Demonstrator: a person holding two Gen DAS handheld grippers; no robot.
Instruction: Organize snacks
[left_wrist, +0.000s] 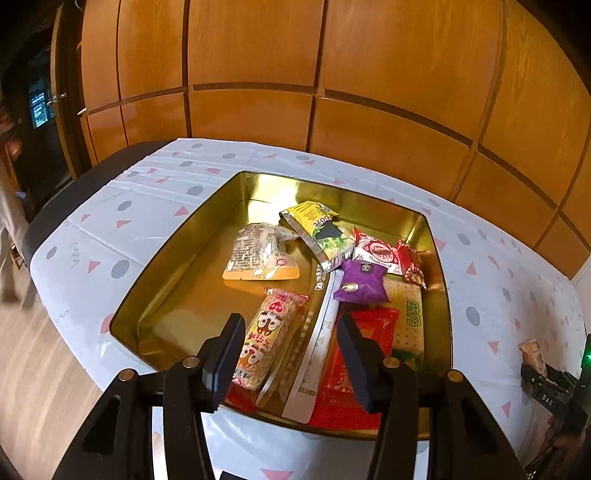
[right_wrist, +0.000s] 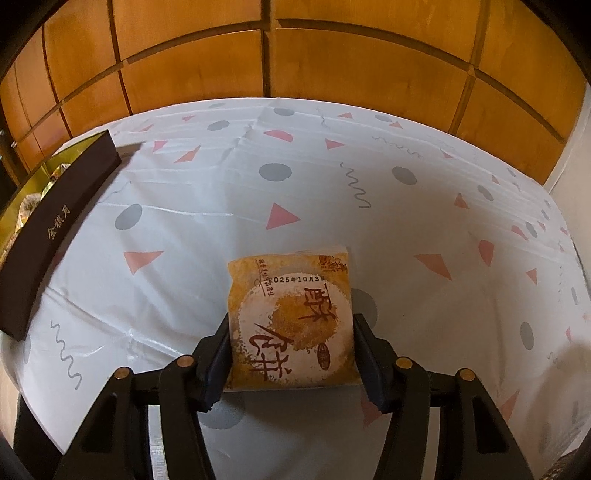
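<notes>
Right now the right gripper (right_wrist: 291, 354) has its jaws closed against both side edges of a square tan pastry packet (right_wrist: 291, 317) with brown brush lettering and a printed date, the packet sitting between the pads just over the tablecloth (right_wrist: 221, 206) (white, with grey dots and pink triangles). Off to its left lies the dark outer wall of the gold tin (right_wrist: 55, 221). Left gripper (left_wrist: 291, 354) hangs above the gold tin's near end with its jaws apart and nothing between them. Below its pads lie a puffed-rice bar (left_wrist: 266, 332) and a red packet (left_wrist: 373, 328); farther in, a purple candy packet (left_wrist: 360, 282), a yellow-green sachet (left_wrist: 317, 229) and an orange-edged clear packet (left_wrist: 260, 256). Wooden wall panels (left_wrist: 258, 74) stand behind the table.
</notes>
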